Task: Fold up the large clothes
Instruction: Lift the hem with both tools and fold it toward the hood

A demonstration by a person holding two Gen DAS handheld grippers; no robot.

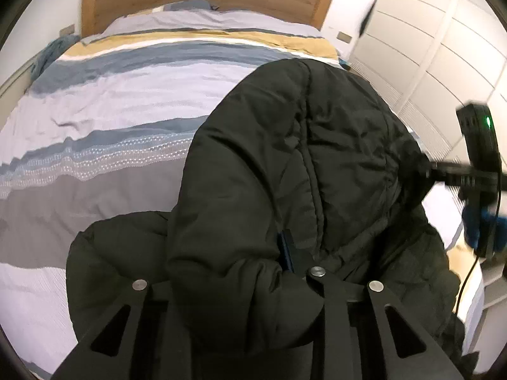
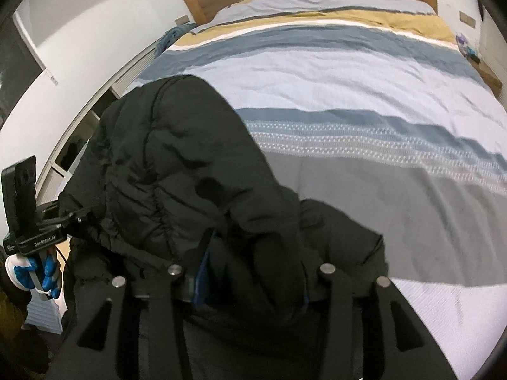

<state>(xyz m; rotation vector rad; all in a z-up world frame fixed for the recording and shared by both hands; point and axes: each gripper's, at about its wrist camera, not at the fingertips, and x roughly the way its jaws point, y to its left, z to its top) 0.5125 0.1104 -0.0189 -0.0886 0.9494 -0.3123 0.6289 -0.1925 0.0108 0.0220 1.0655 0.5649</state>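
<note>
Black, quilted and puffy, the jacket lies bunched at the foot end of the bed, well short of the wooden headboard, with its hood lifted toward that headboard. It seems gathered here so that the broad striped cover gives room to spread and fold it.

From the left wrist view, the left gripper has a thick roll of jacket fabric bulging up between its fingers. The pads are buried in cloth, so I cannot tell whether it is clamped or merely resting around the fold.

The right gripper is likewise half hidden. A lump of jacket sits between its fingers, and whether it grips or has let go is not clear either.

Both grippers slant steeply down onto the jacket's near edge, side by side. A blue-gloved hand holds the left one on the jacket's side away from the bed's open middle.
</note>
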